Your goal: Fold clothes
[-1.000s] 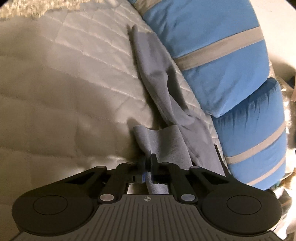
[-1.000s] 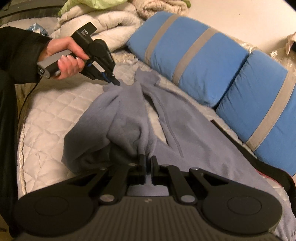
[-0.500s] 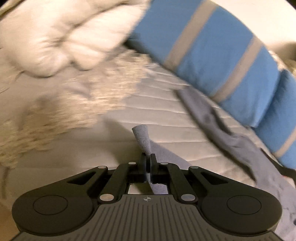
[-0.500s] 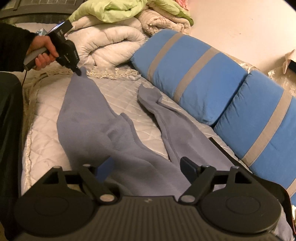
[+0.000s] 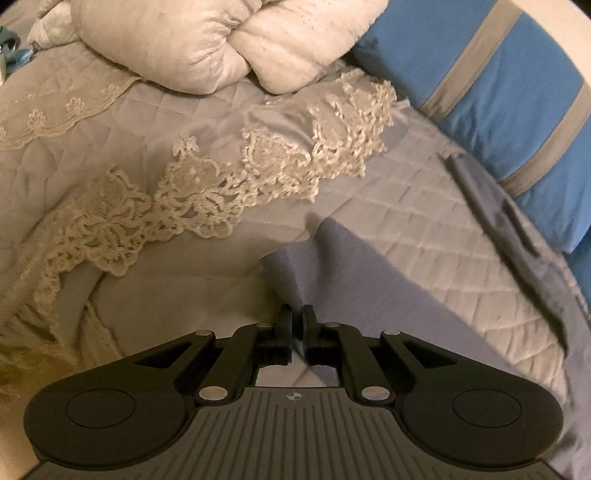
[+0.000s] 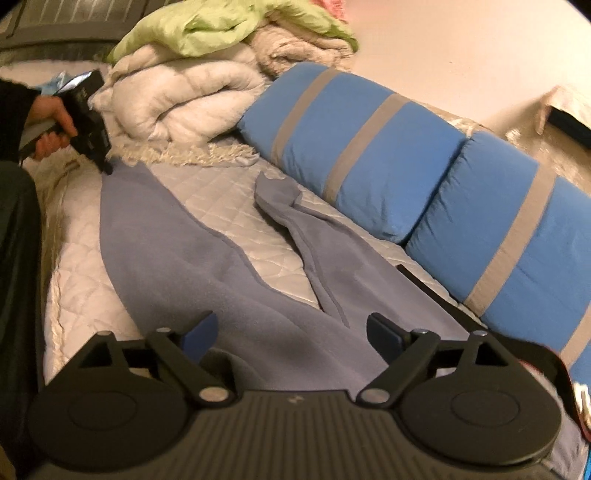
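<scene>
A grey-blue fleece pair of trousers (image 6: 207, 266) lies spread on the quilted bed, its two legs apart in a V. My left gripper (image 5: 296, 316) is shut on the end of one trouser leg (image 5: 332, 273), stretched out near the lace trim. It also shows in the right wrist view (image 6: 105, 166), held in a hand at the far left. The other leg (image 6: 295, 218) lies along the blue cushions. My right gripper (image 6: 291, 332) is open and empty, hovering over the waist end of the trousers.
Two blue bolster cushions with grey stripes (image 6: 388, 158) line the bed's right side. A cream folded duvet (image 6: 177, 103) and a green blanket (image 6: 221, 26) are piled at the head. Lace trim (image 5: 229, 184) edges the quilted bed cover (image 5: 424, 206). A black strap (image 6: 432, 291) lies by the cushions.
My left gripper has pulled its trouser leg out towards the head of the bed, straightening it. My right gripper has opened and let go of the bunched fabric, which now lies flat.
</scene>
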Demonstrator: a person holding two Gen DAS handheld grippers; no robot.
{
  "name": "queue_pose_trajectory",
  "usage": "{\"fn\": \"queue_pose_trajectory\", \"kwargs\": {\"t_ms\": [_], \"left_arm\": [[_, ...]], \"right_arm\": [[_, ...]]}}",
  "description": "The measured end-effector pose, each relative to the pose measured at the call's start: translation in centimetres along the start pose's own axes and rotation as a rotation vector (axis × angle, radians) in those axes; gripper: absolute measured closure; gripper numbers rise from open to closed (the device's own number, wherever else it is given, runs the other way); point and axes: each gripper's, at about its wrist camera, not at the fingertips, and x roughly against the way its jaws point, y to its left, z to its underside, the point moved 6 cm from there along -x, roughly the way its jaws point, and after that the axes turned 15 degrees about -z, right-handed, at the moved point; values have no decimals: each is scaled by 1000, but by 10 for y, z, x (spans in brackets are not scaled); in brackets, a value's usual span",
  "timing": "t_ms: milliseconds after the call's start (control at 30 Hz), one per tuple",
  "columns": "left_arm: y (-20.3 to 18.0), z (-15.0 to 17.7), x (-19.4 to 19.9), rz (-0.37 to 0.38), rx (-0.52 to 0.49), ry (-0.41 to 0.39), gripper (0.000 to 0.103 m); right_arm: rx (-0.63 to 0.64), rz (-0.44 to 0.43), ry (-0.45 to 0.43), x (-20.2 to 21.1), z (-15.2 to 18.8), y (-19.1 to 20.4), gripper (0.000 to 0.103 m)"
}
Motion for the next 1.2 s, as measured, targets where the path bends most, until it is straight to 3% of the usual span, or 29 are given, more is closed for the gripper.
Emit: {"fn": "queue_pose_trajectory", "kwargs": {"t_ms": [67,133,200,267,333,433,500,567,700,733,767,800,833,1100,1200], "left_arm": [[0,0,4,-42,-54,-5,90],[2,-7,11,-120,-101,-69,77],[1,-18,19,-112,-118,-157,68],[-3,-28,18,-42,-124,-180,62],[-9,-37,12,17,-134,-190,62],[-19,-47,-3,-5,-162,-193,62],[-25,-48,-15,-4,-183,-164,62],[-29,-46,-26,54,-187,-121,63],[-30,-46,-34,114,-191,-126,64],[-30,-46,-35,127,-185,-119,69],[-30,-46,-36,140,-179,-111,90],[-28,-47,-38,148,-160,-91,99],[-26,-47,-38,158,-136,-82,99],[-17,-70,-35,25,-141,-176,100],[-23,-72,-35,-17,-197,-204,98]], "right_arm": [[-35,-12,-18,11,1,-1,5],[-78,-19,-29,21,1,-3,3],[-133,-16,-34,30,0,-9,3],[-196,-15,-38,39,-1,-18,1],[-261,-15,-39,52,0,-28,0],[-359,-11,-35,75,4,-47,0],[-419,14,-24,95,11,-60,0],[-467,54,-15,115,20,-71,0],[-523,174,7,155,43,-94,0],[-539,204,14,164,50,-98,0],[-557,234,21,172,57,-102,0],[-575,263,28,180,63,-106,0],[-590,283,33,187,69,-108,0],[-612,356,74,224,98,-109,0],[-577,375,110,233,107,-108,0]]}}
